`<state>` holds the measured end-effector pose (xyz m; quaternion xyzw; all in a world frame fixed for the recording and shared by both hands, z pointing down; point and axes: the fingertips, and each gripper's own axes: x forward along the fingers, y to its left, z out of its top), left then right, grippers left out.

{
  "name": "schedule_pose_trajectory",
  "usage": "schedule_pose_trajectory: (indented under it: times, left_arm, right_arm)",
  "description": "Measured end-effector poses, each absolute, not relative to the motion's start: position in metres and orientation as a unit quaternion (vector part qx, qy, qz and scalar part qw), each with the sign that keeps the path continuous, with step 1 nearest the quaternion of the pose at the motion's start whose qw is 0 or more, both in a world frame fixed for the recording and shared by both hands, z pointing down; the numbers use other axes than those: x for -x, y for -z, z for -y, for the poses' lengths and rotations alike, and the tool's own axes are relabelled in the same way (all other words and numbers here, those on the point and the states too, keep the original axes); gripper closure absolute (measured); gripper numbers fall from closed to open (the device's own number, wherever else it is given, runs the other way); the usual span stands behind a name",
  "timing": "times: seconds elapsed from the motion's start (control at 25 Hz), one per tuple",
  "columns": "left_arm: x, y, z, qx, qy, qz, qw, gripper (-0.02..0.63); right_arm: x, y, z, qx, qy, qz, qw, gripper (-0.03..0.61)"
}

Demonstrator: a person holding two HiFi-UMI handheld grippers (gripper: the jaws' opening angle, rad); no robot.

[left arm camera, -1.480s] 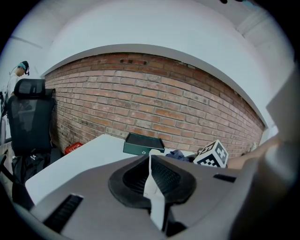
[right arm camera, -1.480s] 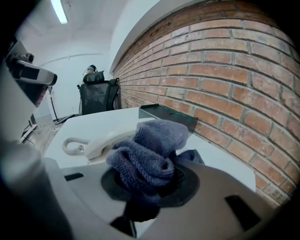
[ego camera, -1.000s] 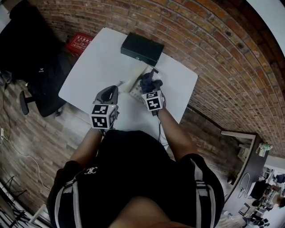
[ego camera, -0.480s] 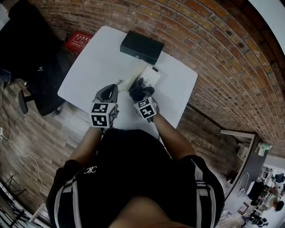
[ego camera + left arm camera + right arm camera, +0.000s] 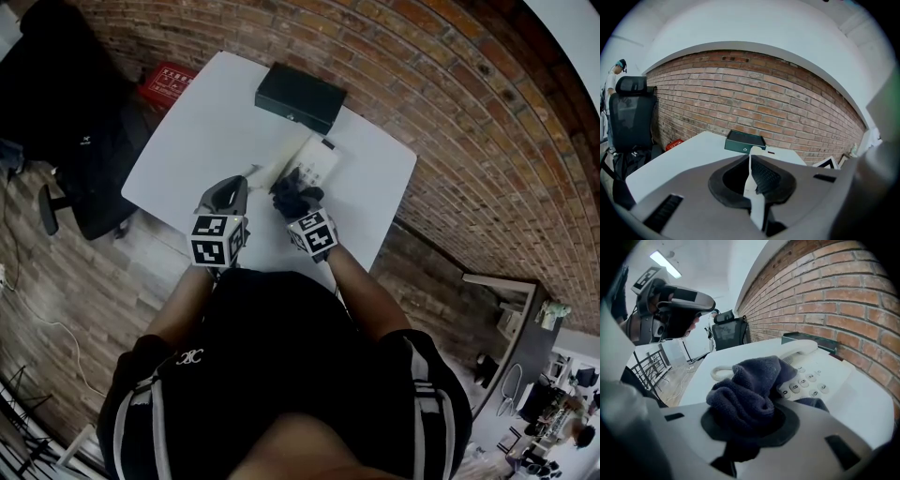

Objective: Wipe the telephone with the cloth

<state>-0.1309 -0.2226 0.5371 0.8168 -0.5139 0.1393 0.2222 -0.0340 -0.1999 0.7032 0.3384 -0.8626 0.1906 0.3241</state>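
Two grippers working over the table (image 5: 202, 131): I am clamping the cloth (image 5: 750, 385) in the right gripper (image 5: 296, 202) and rubbing the near edge of the telephone (image 5: 317, 161) at mid-table. The left gripper (image 5: 228, 194) is idling closed, nearer left. Next, probably, I am needing a far sweep over keypad and handset (image 5: 799, 350).

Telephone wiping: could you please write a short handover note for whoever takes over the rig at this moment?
Left tongs: shut, empty, raised beside the telephone.
Right tongs: shut on the dark cloth, bunched at the keypad.
Telephone: on the white table, handset on its cradle.
Done: cloth gripped, at the telephone.
Left: wipe keypad, handset and body.
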Motion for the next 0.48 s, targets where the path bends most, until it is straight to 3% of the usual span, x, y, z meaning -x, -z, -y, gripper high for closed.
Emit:
schedule_pose_trajectory:
  times: [0.48]
  left_arm:
    - [0.135, -0.538, 0.217, -0.814, -0.141, 0.518, 0.222, 0.600]
  right_arm:
    - [0.014, -0.702, 0.192, -0.321, -0.235, 0.866, 0.302, 0.503]
